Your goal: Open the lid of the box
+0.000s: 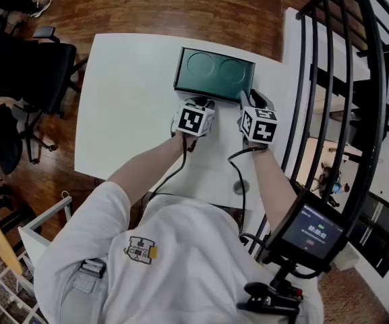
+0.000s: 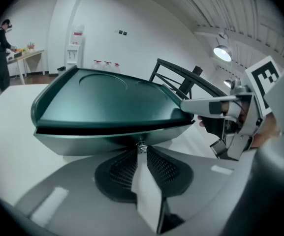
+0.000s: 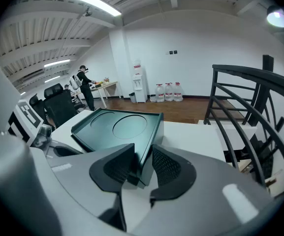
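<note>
A dark green box (image 1: pixel 214 73) with two round recesses in its lid lies on the white table (image 1: pixel 127 113). My left gripper (image 1: pixel 204 101) is at the middle of its near side. In the left gripper view its jaws (image 2: pixel 141 151) are shut on a small metal catch under the lid's front edge, and a dark slit shows between lid (image 2: pixel 107 97) and base. My right gripper (image 1: pixel 248 100) is at the near right corner. Its jaws (image 3: pixel 141 168) stand wide around that corner of the box (image 3: pixel 122 129), one pad on the lid, the other against the side wall.
A black stair railing (image 1: pixel 342 79) runs close along the table's right edge. Black office chairs (image 1: pixel 32 79) stand to the left. A small screen (image 1: pixel 312 231) hangs by the person's right side. Far off, a person (image 3: pixel 85 85) stands at a table near water bottles (image 3: pixel 169 91).
</note>
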### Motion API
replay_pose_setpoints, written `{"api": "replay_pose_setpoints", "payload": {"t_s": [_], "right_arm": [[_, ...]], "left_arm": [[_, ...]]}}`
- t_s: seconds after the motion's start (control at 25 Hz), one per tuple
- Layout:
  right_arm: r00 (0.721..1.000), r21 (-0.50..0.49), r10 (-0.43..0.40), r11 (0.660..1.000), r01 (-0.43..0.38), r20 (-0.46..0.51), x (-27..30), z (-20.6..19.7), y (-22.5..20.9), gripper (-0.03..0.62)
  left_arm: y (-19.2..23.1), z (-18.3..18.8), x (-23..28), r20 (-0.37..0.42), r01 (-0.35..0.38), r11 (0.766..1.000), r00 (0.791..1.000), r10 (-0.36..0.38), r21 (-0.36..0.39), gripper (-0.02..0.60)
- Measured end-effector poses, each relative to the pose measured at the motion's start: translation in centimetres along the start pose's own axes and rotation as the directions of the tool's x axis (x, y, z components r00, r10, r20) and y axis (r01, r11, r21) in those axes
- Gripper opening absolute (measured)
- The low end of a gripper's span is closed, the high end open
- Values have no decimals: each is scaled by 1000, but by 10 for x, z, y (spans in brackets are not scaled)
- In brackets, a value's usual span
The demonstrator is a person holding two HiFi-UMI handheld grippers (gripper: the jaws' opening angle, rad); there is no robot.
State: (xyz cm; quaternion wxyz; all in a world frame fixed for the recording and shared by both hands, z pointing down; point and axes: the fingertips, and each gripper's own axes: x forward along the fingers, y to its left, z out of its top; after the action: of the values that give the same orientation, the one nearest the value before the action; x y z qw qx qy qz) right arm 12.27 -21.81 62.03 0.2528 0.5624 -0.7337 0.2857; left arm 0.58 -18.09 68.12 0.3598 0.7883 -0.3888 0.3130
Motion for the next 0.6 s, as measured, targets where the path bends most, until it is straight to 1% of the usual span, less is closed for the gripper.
{"api": "replay_pose_setpoints", "payload": {"t_s": [0.16, 0.28, 0.4, 0.48, 0.6], "right_arm": [[1000, 1, -3, 1000, 3, -1, -2, -1, -4, 110], [1000, -1, -1, 1000, 1, -1, -1, -3, -5, 110], [1000, -4, 3, 1000, -3, 5, 1, -2, -5, 109], [1000, -2, 5, 1000, -5, 9, 1, -2, -6, 108], [1000, -4, 8, 1000, -7, 14, 1, -1, -5, 109]], "left_arm": [[-14, -24, -16, -21, 18, 1000, 1000, -18, -6, 61], [-24, -57, -26, -44, 39, 999, 998, -39, -12, 61], [-30, -87, -36, -62, 35, 999, 997, -36, -11, 61], [-32, -95, -44, -54, 25, 1000, 998, -25, -6, 63], [-32, -97, -47, -40, 22, 1000, 999, -23, -12, 63]]}}
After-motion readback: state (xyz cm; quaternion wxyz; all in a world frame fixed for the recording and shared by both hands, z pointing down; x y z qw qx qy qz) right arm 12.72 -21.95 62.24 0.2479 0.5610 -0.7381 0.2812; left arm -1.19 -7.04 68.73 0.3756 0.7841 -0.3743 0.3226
